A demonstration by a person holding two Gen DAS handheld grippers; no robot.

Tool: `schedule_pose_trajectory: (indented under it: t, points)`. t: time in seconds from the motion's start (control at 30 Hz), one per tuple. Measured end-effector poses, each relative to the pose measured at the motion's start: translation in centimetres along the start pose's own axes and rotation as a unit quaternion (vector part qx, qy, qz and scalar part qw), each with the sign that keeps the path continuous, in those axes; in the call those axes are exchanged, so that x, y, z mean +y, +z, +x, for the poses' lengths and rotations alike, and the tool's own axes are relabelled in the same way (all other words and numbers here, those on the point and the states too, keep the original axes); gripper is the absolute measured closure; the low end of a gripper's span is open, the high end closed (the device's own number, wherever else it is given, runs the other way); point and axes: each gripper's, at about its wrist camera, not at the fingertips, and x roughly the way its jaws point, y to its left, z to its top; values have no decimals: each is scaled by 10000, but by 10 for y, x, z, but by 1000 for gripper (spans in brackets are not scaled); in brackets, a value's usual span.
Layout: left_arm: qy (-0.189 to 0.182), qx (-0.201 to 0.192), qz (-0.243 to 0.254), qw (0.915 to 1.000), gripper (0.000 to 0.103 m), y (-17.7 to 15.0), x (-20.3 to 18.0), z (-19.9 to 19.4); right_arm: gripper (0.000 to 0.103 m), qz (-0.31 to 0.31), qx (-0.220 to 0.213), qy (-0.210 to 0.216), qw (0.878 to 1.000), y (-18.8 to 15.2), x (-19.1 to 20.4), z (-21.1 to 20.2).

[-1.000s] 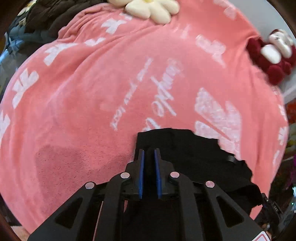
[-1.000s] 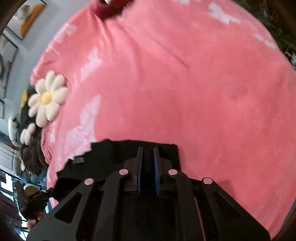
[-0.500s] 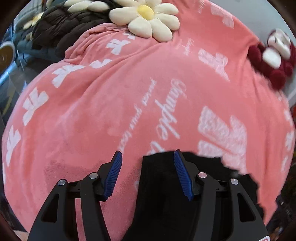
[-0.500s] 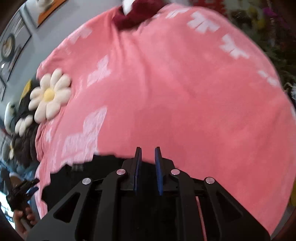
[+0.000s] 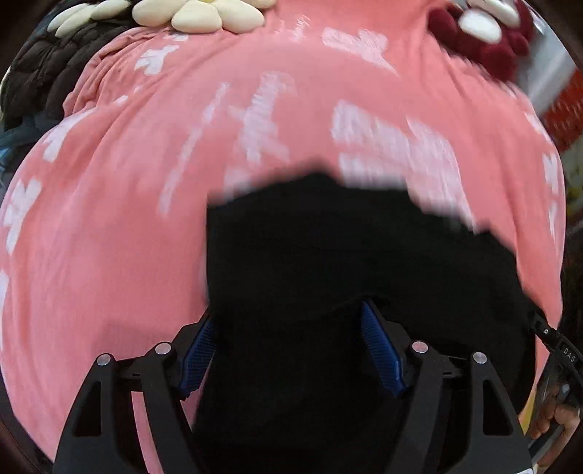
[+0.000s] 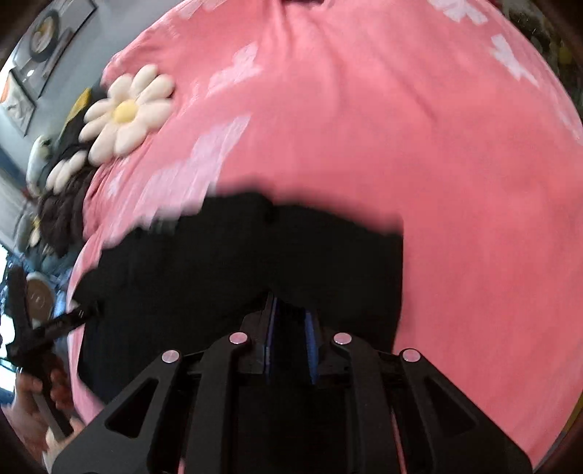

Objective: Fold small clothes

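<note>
Black garment (image 5: pixel 346 255) is lying on the pink blanket (image 5: pixel 109 237), toward its near edge, spread mostly flat with a straight side edge on each flank; far edge is blurred in both views, so exact outline is hard to read

Left gripper (image 5: pixel 291 346) is hanging over the garment's near left corner, jaws spread wide and just been opening; dark cloth is sitting between the blue pads (image 5: pixel 380 350) but they are not pressing on it, so that corner looks released

Right gripper (image 6: pixel 289 339) is pointing down at the garment (image 6: pixel 237 262) from the other side, jaws drawn nearly together with only a narrow gap; black cloth is running up between them and appears to be pinched there, though dark on dark makes the contact hard to confirm

A hand (image 6: pixel 32 412) is showing at the edge of the right view, gripping the other tool's handle

Flower cushion (image 6: pixel 124 113) and a dark quilted thing (image 5: pixel 47 69) are lying well apart at the far side of the blanket, a red and white plush toy (image 5: pixel 484 32) at the far corner

Handling judgement: the cloth looks thin, light and limp, likely sagging and dragging on the fleecy blanket; best taken at corners or along a hem, both layers pinched together, lifted low
</note>
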Motion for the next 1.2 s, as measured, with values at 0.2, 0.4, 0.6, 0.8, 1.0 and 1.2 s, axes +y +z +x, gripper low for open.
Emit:
schedule_pose_trajectory:
  t: [0.2,0.4,0.6,0.8,1.0,1.2]
  points:
    - [105,-548,-825,9950,31,58,27,-26,88,247,-541,-291,9978,30,-13,-29]
    - [-2,-155,-565,9983,31,-12,56,-39,88,210,22,-413,9989,-66,-32,-47]
    - [-198,506,-910,9944,31,-94,80,-37,48,571,202,-426,9973,-124,-40,-67]
    - [-346,196,-1042,9938,31,-53,66,-40,50,271,22,-179,9995,-108,-8,-68]
    - [455,339,-1199,9912,25,0,69,10,51,380,-13,-365,9986,-102,-4,-65]
    - [-292,-52,-1712,9848,27,-7,92,-42,51,117,-9,-483,9988,-110,-5,-75]
